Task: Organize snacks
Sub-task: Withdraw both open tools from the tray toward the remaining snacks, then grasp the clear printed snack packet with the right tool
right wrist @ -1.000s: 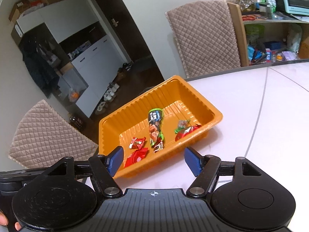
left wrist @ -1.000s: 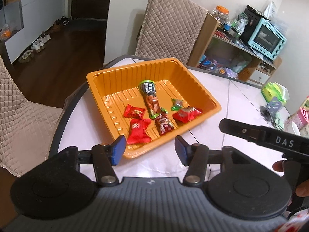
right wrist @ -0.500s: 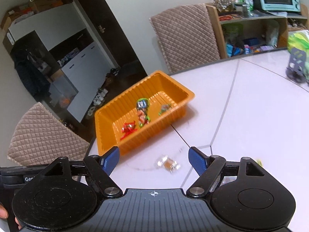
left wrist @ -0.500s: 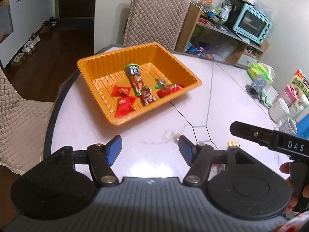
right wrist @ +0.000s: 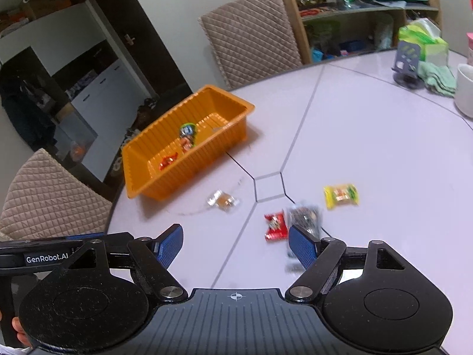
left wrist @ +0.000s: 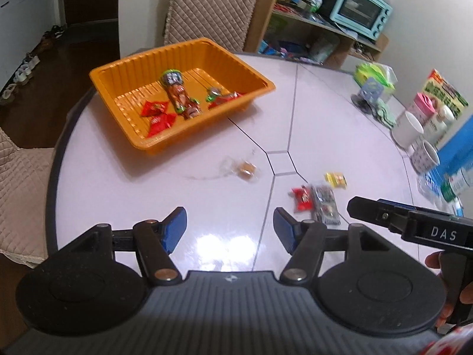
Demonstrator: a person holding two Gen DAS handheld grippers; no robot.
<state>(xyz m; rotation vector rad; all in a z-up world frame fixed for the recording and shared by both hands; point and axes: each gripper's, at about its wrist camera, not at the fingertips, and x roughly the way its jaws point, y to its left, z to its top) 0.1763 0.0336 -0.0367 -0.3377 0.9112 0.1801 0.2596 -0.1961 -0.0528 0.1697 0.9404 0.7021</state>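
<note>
White tabletop [left wrist: 325,112] fills both our views, with quilted chairs [right wrist: 251,35] and a cluttered shelf [right wrist: 354,26] beyond it.

Our left gripper [left wrist: 230,227] hangs above bare table, its blue pads [left wrist: 174,230] apart with nothing between them. Our right gripper [right wrist: 235,245] is likewise spread and empty; from the left wrist view we see it as a black arm just right of our left one.

Ahead and left of both tools sits the orange tray [left wrist: 254,74], its long axis running diagonally away to the right. Inside it a long tube snack [left wrist: 177,94] lies flat, green end pointing away from us, with red packets [left wrist: 155,115] beside its near end and a green-and-red wrapper [left wrist: 220,97] to its right.

Between tray and grippers lies a clear-wrapped candy [left wrist: 245,170], alone on the table. Closest to our right gripper, just ahead of its right pad [right wrist: 301,247], a red packet [right wrist: 275,226] and a dark packet [right wrist: 304,219] lie touching side by side, their long axes pointing roughly away from us; the dark one is blurred. A yellow packet [right wrist: 340,195] lies a little further off to the right.

Mugs [left wrist: 409,127], a tissue pack [right wrist: 422,40] and a green cloth [right wrist: 437,78] stand well off at the far right edge. Nothing blocks the way to the loose snacks.
</note>
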